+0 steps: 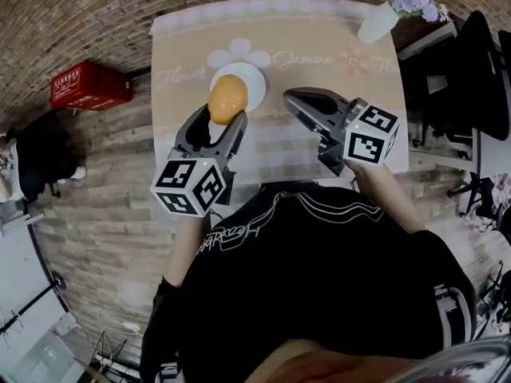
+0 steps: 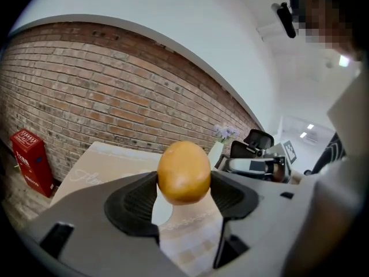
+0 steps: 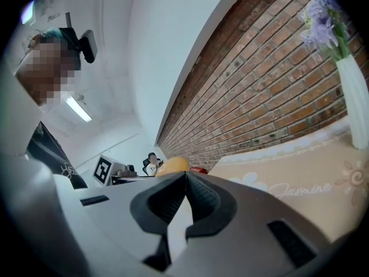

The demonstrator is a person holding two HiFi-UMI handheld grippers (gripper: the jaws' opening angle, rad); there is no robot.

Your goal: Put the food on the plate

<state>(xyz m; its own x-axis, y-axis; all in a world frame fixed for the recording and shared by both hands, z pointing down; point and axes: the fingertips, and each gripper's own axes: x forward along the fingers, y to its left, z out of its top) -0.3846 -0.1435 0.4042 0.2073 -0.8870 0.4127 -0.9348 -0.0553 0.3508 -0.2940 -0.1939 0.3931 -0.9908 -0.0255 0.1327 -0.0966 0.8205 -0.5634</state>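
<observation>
An egg-shaped orange-yellow food piece [image 1: 227,98] is clamped between the jaws of my left gripper [image 1: 226,112], which is shut on it. It hangs over the near edge of a white plate [image 1: 251,80] on the beige tablecloth. In the left gripper view the food [image 2: 184,172] fills the gap between the black pads [image 2: 135,203], with a sliver of the plate [image 2: 163,210] below. My right gripper [image 1: 289,96] floats to the right of the plate, shut and holding nothing. Its own view shows the jaws [image 3: 185,196] meeting, and the food [image 3: 172,165] peeks over them.
The table [image 1: 319,146] carries a flower-print cloth. A white vase [image 1: 378,22] with purple flowers stands at its far right corner. A red box [image 1: 88,84] lies on the floor to the left, and dark office chairs [image 1: 471,70] stand to the right.
</observation>
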